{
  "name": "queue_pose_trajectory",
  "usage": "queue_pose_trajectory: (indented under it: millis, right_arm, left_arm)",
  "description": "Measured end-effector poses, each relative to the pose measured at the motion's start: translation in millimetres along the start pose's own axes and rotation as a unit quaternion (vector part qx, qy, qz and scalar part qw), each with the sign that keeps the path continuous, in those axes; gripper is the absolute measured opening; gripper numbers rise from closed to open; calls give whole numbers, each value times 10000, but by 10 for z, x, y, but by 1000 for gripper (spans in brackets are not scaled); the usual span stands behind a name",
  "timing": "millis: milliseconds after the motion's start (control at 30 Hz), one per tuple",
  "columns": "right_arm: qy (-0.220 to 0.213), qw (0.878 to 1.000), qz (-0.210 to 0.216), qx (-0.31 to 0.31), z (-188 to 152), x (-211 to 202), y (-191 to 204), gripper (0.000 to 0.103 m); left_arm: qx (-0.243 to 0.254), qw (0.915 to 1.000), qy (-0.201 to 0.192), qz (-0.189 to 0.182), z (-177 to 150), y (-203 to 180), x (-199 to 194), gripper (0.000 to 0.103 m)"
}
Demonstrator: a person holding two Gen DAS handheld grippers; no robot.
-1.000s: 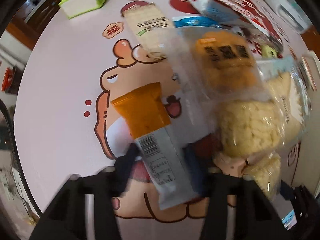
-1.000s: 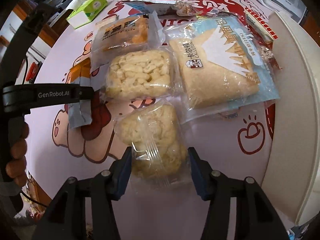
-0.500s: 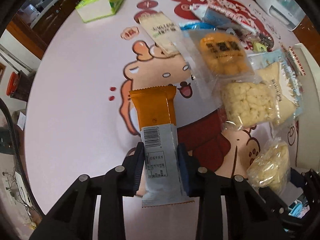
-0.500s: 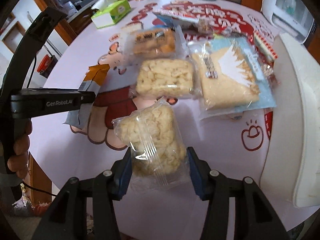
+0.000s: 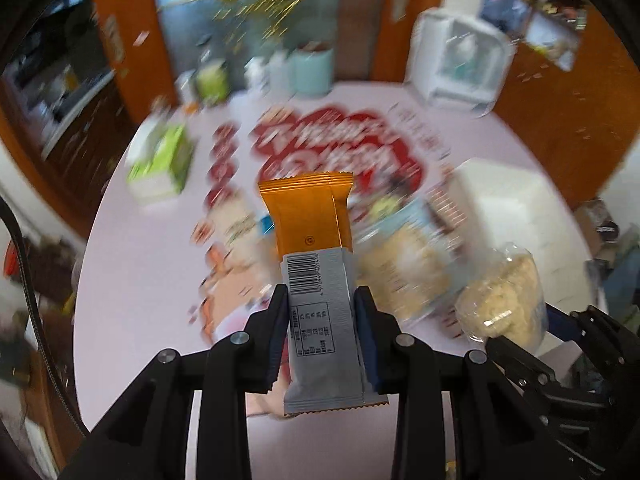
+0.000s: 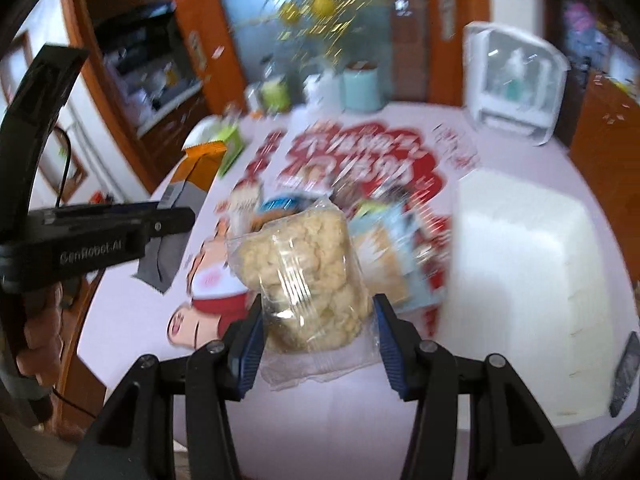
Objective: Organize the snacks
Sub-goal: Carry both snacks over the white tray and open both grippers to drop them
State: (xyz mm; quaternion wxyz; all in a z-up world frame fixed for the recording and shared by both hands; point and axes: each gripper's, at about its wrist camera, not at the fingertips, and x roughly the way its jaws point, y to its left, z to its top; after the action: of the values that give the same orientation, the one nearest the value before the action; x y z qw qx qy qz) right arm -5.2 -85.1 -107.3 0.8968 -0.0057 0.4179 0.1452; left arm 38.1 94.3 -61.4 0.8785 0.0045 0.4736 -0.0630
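Item: orange-and-silver foil snack bar (image 5: 320, 280), clamped in left gripper (image 5: 322, 336). Item: clear-wrapped puffed-rice cake (image 6: 308, 276), clamped in right gripper (image 6: 318, 336). Both above pink printed table (image 5: 132, 280), left of white bin (image 6: 516, 272) (probable destination).

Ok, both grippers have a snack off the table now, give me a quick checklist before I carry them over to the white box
1. Left gripper shut on the orange and silver wrapped snack bar: ok, fingers press both sides.
2. Right gripper shut on the clear bag of pale puffed rice cake: ok.
3. Bar sits straight between the fingers: ok.
4. Rice cake bag held securely: cannot tell; the grip is near its lower end, with loose wrapper hanging below.
5. White box reachable on the pink round table: ok.
6. Box open and free inside: cannot tell, picture blurred.
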Motion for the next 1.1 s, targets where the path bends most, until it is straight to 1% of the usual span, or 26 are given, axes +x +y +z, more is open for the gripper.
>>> queue_pose_trajectory:
  millis: [133,200,267,400,567,700,833,1000,1100]
  right_arm:
    - [-351,9980,-453,251,115,-377,-300,52]
    - [-484,9959,-634,427,143,-545,-480,52]
    - [-567,9934,-807,592,139,-670,-661,52]
    - [-553,9876,-1240,792,70,-795,-996,52]
    - [-355,9813,-1536,1103,-48,-778,-1398,52]
    - [-181,9764,-1691,1328,-168,-754,-1689,52]
    - [-46,9750,-1686,1447,-233,-704,-1921,52]
    - [184,9756,-1541,1555,-262,-554,-2068,53]
    - [325,9764,-1406,1608,-313,-490,-2128,53]
  left_arm:
    - [371,9980,-350,-371,189,-519,-224,31]
    - [559,9959,-455,-543,261,-819,-270,31]
    - [719,9941,-502,-637,328,-1093,-242,31]
    - [958,9910,-468,-808,411,-1608,-195,31]
    - [1171,9890,-357,-831,464,-2181,5,31]
    - [1246,9892,-213,-745,459,-2479,190,31]
    - [1319,9891,-12,-659,448,-2665,419,32]
    - [1380,9889,200,-512,400,-2827,574,33]
    - [1381,9890,260,-470,385,-2864,620,37]
